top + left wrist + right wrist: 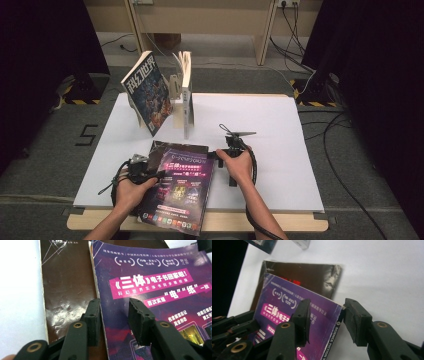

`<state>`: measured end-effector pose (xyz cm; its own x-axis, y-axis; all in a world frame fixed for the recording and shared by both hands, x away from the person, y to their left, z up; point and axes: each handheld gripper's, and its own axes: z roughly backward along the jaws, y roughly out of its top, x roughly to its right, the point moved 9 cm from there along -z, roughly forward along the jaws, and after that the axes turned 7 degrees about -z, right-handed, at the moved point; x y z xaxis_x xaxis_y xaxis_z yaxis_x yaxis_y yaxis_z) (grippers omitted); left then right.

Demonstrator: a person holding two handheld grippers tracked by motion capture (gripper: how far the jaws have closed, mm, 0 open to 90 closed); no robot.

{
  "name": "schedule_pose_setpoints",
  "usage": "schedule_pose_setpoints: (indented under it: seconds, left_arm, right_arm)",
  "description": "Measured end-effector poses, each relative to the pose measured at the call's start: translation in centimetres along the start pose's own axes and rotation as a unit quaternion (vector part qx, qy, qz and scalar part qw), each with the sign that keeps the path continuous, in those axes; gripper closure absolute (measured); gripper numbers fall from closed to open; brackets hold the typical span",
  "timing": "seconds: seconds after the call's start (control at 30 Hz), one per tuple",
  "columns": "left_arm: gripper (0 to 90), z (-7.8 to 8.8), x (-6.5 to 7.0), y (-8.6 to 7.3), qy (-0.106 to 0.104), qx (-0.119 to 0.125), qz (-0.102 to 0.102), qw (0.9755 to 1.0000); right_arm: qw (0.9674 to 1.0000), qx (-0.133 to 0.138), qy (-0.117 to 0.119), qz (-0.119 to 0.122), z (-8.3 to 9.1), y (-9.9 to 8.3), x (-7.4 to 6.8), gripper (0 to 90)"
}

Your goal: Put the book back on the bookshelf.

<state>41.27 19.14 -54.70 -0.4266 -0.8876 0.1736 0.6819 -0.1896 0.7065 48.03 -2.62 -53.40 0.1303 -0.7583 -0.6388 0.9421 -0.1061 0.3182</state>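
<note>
A purple magazine [182, 185] lies at the table's front, on top of a dark brown magazine [172, 147]. My left gripper [155, 174] is at its left edge and my right gripper [220, 154] at its right edge. In the left gripper view the gripper [113, 320] stands open, its jaws astride the left edge of the purple magazine [160, 290], with the dark magazine [67, 285] beneath. In the right gripper view the gripper [328, 320] is open too, its jaws either side of the spine corner of the purple magazine [287, 307], above the dark magazine [312, 277].
At the back left of the white table [270, 130], a blue-covered magazine [147, 95] and a second magazine [186, 95] stand upright against a small stand [175, 85]. The purple magazine's near end hangs over the table's front edge. Cables [340, 150] lie on the floor at the right.
</note>
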Motion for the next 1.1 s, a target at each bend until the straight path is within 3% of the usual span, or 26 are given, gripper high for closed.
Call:
schedule_pose_setpoints:
  seconds: [0.1,0.3,0.57,0.6,0.67,0.83,1.0,1.1]
  left_arm:
    - [61.9,0.0,0.0,0.0,0.001,0.002,0.000,1.0000]
    - [61.8,0.0,0.0,0.0,0.000,0.003,0.001,1.0000]
    - [61.8,0.0,0.1,0.0,0.000,0.003,0.000,1.0000]
    - [61.8,0.0,0.1,0.0,0.001,0.003,0.000,1.0000]
    - [61.8,0.0,0.1,0.0,0.001,0.003,-0.001,1.0000]
    - [61.8,0.0,0.0,0.0,0.003,0.003,-0.003,1.0000]
    - [61.6,0.1,-0.2,0.0,-0.002,0.005,-0.001,1.0000]
    - [59.4,0.3,-0.2,0.2,-0.015,0.010,0.007,0.9998]
  right_arm:
    - [0.9999,-0.004,0.002,-0.015,-0.1,-0.2,0.3,56.8]
    - [0.9999,-0.005,-0.002,-0.013,-0.4,-0.4,0.8,56.0]
    - [0.9990,-0.016,0.022,-0.035,-0.3,-1.1,0.7,55.4]
    - [0.9986,-0.023,0.027,-0.040,-0.4,-1.3,0.4,55.4]
    - [0.9991,-0.024,0.022,-0.029,-0.6,-1.6,0.1,56.0]
    - [0.9997,-0.018,0.018,-0.004,0.2,-1.4,-1.5,72.2]
    - [0.9990,-0.006,0.035,0.027,1.4,-0.8,-4.2,80.6]
    - [0.9983,0.012,0.047,0.031,2.2,-0.3,-5.8,83.4]
